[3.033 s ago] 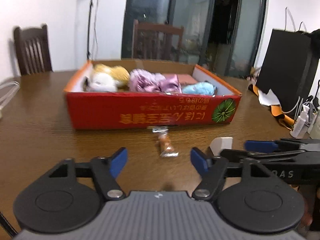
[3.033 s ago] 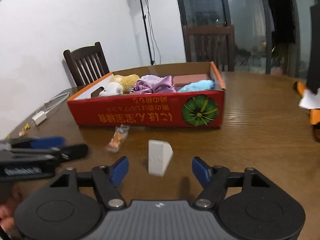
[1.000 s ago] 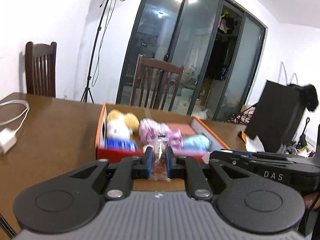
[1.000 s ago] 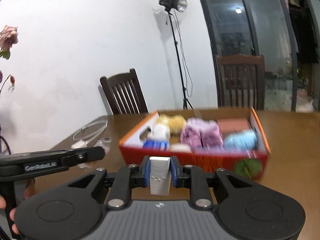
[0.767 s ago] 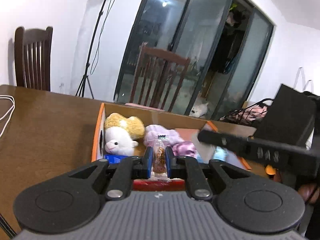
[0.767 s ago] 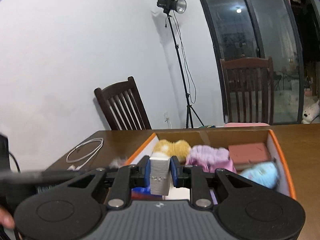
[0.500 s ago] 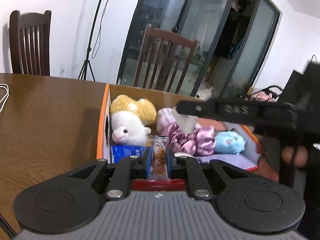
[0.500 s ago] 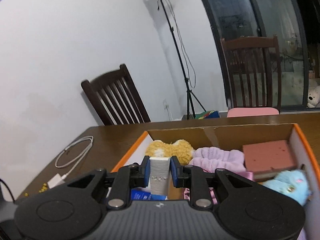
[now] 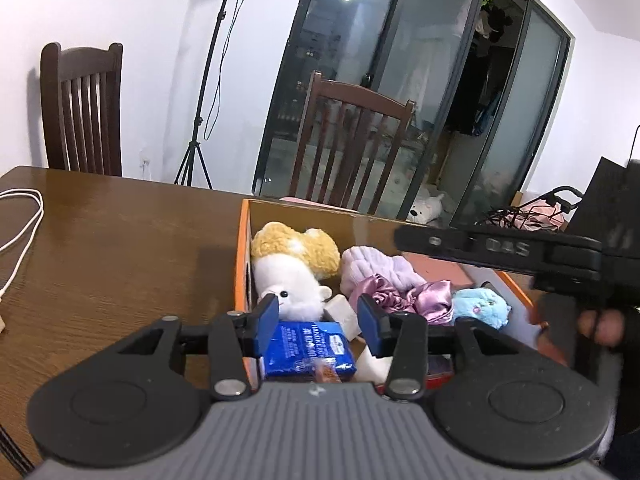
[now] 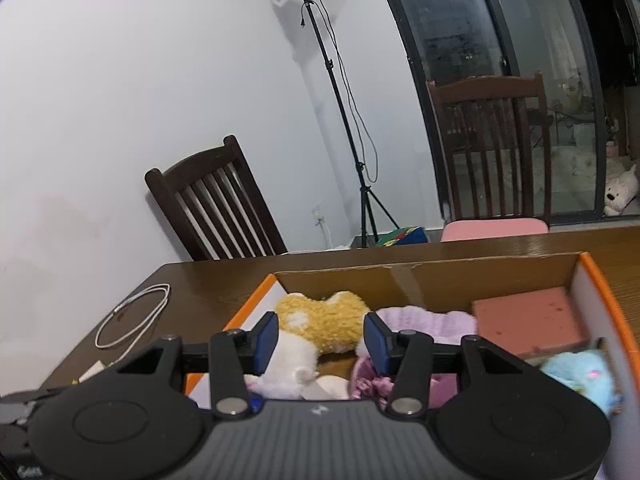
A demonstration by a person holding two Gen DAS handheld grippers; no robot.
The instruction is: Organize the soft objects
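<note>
Left gripper (image 9: pixel 318 320) hung over the box's (image 9: pixel 242 264) near-left corner, jaws opening, nothing clamped; the snack (image 9: pixel 328 372) lay below on one blue pack (image 9: pixel 306 346), apparently dropped there to store it. Right gripper (image 10: pixel 320 338) was opening too, empty, above one white plush (image 10: pixel 288 360). One box, two chairs.

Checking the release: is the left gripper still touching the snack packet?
Apart. The left wrist view shows the left gripper with jaws opening and both blue pads bare, while the snack packet lies below on the blue tissue pack in the box.
</note>
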